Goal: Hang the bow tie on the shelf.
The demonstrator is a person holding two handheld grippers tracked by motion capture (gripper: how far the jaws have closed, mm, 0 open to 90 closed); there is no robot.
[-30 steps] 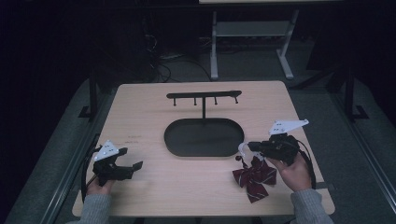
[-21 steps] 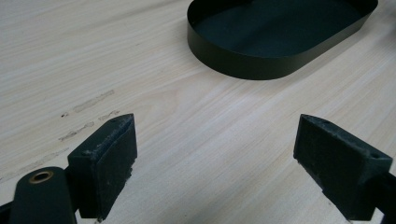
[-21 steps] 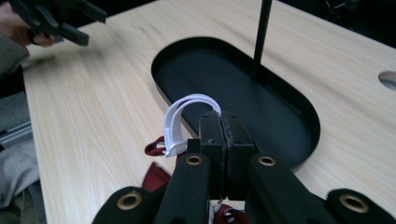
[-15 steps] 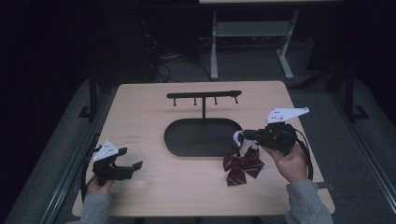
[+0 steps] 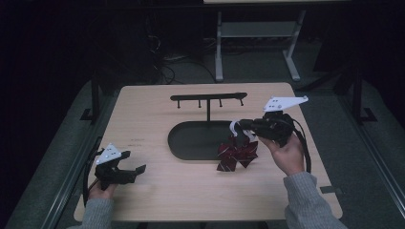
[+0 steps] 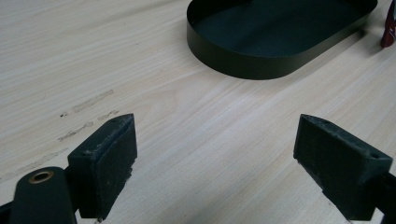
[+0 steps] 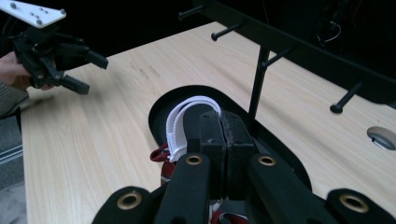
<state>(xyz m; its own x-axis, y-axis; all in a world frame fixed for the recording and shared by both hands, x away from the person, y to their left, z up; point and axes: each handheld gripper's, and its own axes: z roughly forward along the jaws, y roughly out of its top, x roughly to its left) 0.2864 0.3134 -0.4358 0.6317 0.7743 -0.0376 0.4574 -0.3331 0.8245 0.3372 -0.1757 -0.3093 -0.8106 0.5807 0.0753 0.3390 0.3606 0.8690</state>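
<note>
Now the dark red bow is lifted off the table and carried toward the hook stand, clamped by its white loop in the right gripper. Hanging on a peg is judged next. The left gripper is kept parted and idle.

I note a light wooden table; a grey frame stand sits on the floor beyond its far edge; tangled cables lie beside it.

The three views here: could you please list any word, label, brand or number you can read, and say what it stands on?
None: no readable text anywhere.
Table: faint smudged marks, not lettering.
Black stand, its oval tray, dark red bow, left gripper and right gripper: no print seen.
</note>
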